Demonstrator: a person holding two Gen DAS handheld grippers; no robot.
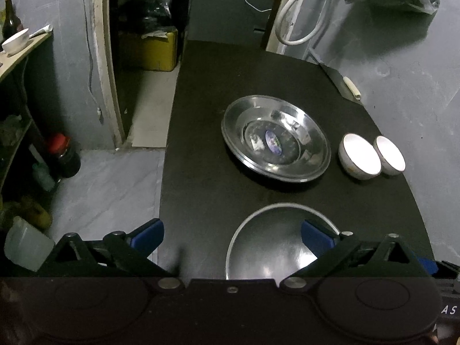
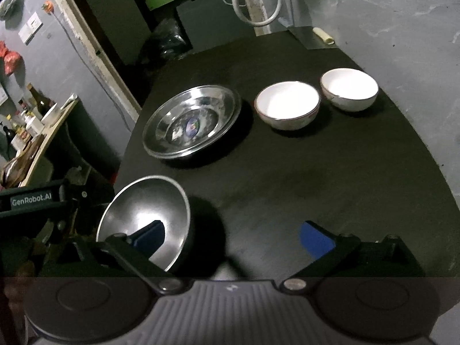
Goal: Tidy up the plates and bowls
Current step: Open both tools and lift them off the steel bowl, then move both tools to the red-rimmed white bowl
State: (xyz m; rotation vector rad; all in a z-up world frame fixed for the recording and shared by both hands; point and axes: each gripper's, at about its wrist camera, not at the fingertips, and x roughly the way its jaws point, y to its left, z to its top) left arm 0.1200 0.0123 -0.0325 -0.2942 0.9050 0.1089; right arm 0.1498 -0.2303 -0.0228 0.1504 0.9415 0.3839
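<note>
Both tongs gape wide, nothing held. The left gripper (image 1: pixel 232 234) hangs over the near table edge, its right pad above the steel bowl (image 1: pixel 273 244) sitting on the black table (image 1: pixel 201 115). Beyond lies the steel plate (image 1: pixel 275 139), two white bowls (image 1: pixel 360 156) to its right. The right gripper (image 2: pixel 232 237) hovers with its left pad over that same steel bowl.

steel plate (image 1: pixel 275 139): shiny metal | white bowls (image 2: pixel 287 105): glossy ceramic | table (image 2: pixel 316 178): matt black
</note>
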